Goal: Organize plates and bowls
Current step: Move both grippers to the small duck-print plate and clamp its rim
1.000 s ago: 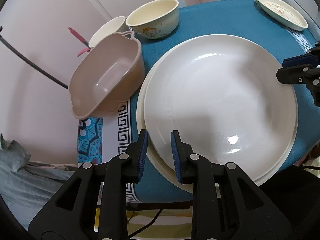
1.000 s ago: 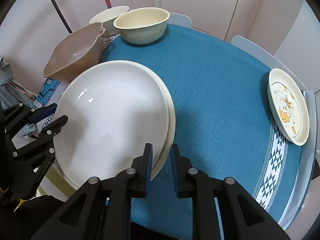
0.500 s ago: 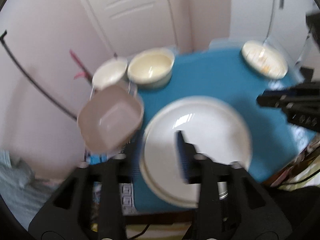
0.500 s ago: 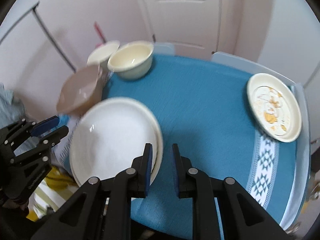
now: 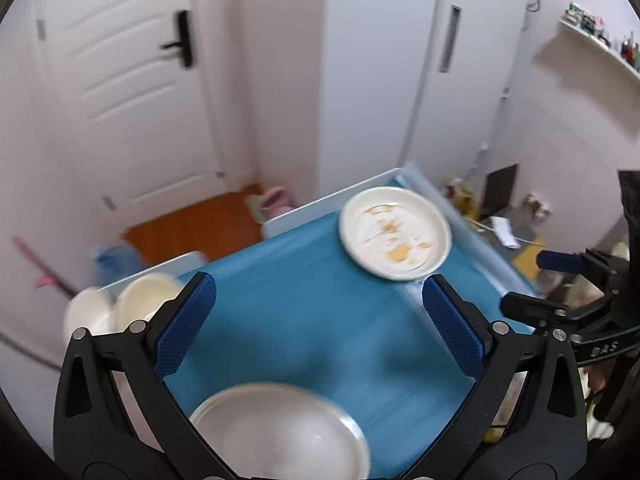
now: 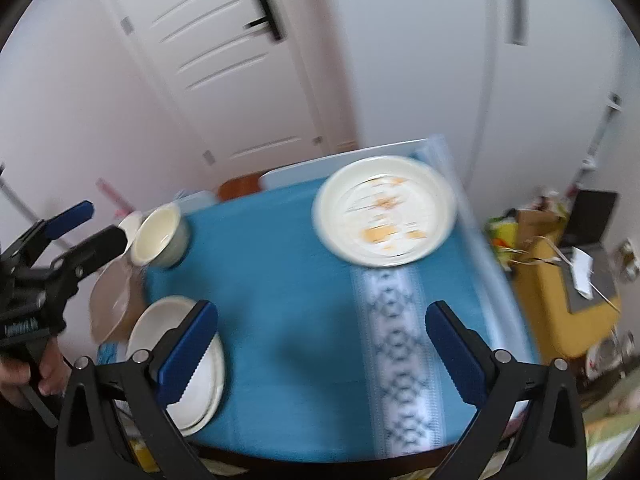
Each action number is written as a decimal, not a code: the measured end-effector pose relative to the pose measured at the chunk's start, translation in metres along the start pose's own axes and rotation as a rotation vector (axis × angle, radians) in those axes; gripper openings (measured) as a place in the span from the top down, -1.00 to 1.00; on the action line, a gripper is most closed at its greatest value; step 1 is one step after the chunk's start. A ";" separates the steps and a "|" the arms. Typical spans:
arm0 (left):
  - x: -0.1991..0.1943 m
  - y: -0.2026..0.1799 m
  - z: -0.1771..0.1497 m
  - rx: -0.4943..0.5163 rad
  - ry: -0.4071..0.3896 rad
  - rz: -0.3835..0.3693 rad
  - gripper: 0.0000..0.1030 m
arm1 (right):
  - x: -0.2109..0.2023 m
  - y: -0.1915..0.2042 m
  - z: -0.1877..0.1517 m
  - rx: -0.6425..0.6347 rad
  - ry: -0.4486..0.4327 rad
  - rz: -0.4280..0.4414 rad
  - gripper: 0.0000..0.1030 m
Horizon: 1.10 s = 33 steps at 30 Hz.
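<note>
Two stacked white plates [image 5: 280,432] lie at the near left of the blue-clothed table [image 5: 304,320]; they also show in the right wrist view [image 6: 180,360]. A patterned plate [image 5: 394,232] sits at the far right edge, also in the right wrist view [image 6: 384,210]. A cream bowl [image 6: 160,236], a white bowl [image 5: 86,312] and a tan basin [image 6: 110,304] stand at the far left. My left gripper [image 5: 318,324] is open and empty, raised above the table. My right gripper [image 6: 322,348] is open and empty, also raised.
A white door [image 6: 240,72] and white cabinets [image 5: 400,60] stand behind the table. White chair backs [image 5: 296,220] border the far edge. A yellow box with clutter [image 6: 560,280] sits on the floor to the right.
Both grippers let go of the stacked white plates, opened wide, and lifted up and back. The views now tilt toward the far side of the table and the patterned plate.
</note>
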<state>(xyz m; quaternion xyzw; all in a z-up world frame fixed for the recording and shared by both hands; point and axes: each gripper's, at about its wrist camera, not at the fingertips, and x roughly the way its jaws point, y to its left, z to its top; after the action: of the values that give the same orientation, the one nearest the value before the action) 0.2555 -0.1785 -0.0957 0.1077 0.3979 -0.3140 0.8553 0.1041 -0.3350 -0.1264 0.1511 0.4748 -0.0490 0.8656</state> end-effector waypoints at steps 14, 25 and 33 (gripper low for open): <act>0.221 -0.005 0.041 -0.015 0.336 -0.157 -0.42 | 0.114 -0.107 0.030 0.347 0.061 0.101 -0.52; 0.281 -0.014 0.030 0.027 0.409 -0.192 0.31 | 0.163 -0.122 0.029 0.428 0.051 0.115 0.28; 0.290 -0.007 0.029 0.011 0.396 -0.192 0.55 | 0.176 -0.126 0.033 0.421 0.057 0.067 0.68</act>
<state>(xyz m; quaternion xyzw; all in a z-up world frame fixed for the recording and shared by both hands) 0.4102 -0.3280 -0.2931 0.1337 0.5646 -0.3689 0.7261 0.1974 -0.4547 -0.2838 0.3456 0.4729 -0.1139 0.8024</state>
